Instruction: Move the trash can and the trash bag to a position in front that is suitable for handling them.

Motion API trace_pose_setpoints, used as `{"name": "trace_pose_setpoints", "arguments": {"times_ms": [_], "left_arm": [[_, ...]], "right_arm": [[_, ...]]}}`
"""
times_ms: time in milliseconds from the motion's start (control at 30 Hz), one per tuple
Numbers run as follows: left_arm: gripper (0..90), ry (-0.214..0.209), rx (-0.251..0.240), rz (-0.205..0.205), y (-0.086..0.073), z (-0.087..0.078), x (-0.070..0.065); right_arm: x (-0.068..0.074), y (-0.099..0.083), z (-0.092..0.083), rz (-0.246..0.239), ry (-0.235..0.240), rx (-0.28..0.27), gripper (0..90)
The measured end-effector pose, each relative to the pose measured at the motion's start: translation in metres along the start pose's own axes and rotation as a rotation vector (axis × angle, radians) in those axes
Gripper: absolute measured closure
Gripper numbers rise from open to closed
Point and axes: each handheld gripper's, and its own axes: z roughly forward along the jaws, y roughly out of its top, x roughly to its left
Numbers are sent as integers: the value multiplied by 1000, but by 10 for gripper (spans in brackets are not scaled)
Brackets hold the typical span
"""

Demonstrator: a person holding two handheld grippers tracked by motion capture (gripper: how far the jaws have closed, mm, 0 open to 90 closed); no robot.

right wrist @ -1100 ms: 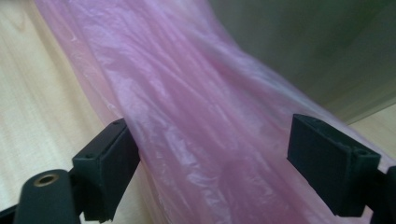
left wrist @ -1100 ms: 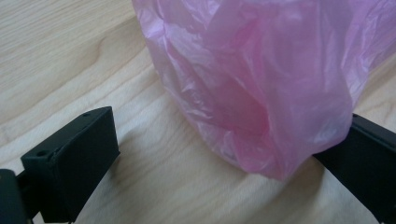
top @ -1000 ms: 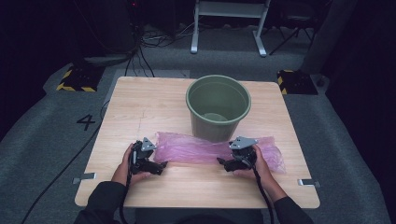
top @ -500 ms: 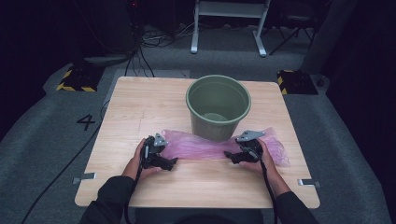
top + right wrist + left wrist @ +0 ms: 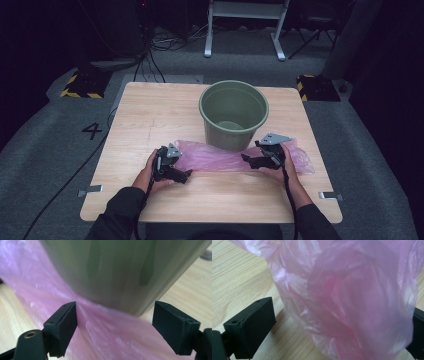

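Left to right in the high view. The left gripper (image 5: 186, 174) lay low over the near-left part of the wooden table (image 5: 150, 115), held in the person's left hand (image 5: 150, 170), at the left end of a pink plastic bag (image 5: 220, 159). In the left gripper view its two black jaws stood wide apart, with a crumpled fold of the bag (image 5: 352, 302) bulging between them; the jaws had not closed on the film. The bag stretched as a long, wrinkled band across the table in front of a green bucket (image 5: 233, 117), which stood upright and open-mouthed, its near wall touching or just overlapping the bag. At the bag's right part the right gripper (image 5: 246, 159), held in the right hand (image 5: 280, 170), pointed leftward along the film. In the right gripper view its jaws also stood apart, resting over the pink bag (image 5: 105, 340), with the bucket's wall (image 5: 120, 272) close ahead of them; nothing was clamped. The bag's right end spread out beyond the right hand, near the table's right edge.
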Motion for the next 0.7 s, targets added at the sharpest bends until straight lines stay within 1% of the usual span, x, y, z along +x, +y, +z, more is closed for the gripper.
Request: {"name": "trace_pose_setpoints", "arguments": {"times_ms": [100,133,167,200,300,333,367,400,433,533,567,600,633,667,700], "left_arm": [[1,8,-1,5,-3,-3,3],[1,7,0,0,-4,-4,4],[1,8,1,-2,-5,-5,5],[2,12,3,-7,-7,-7,6],[1,17,2,-10,-9,-9,7],[1,29,6,-29,-12,-12,9],[1,29,6,-29,-12,-12,9],[1,47,17,-36,-12,-14,9],[1,58,29,-52,-12,-15,9],[3,65,48,-61,-13,-18,10],[3,69,46,-56,-14,-19,11],[2,68,41,-59,-16,-20,11],[3,67,35,-54,-19,-22,12],[2,61,26,-60,-21,-23,12],[2,62,20,-53,-24,-25,14]], "right_arm": [[-1,4,2,14,12,-8,201],[-1,8,2,23,15,-18,189],[-1,8,2,23,15,-18,189],[-3,11,4,32,5,-22,188],[-3,13,5,27,5,-27,190],[-2,15,9,27,1,-19,182],[-2,15,9,27,1,-19,182],[-1,17,10,19,5,-16,183],[0,19,12,15,5,-13,183],[5,22,16,3,13,-11,185],[7,22,16,3,24,-7,183],[9,21,15,-13,36,0,187],[12,19,14,-30,39,11,185],[15,17,12,-45,40,19,185],[17,13,11,-59,54,29,184]]}}
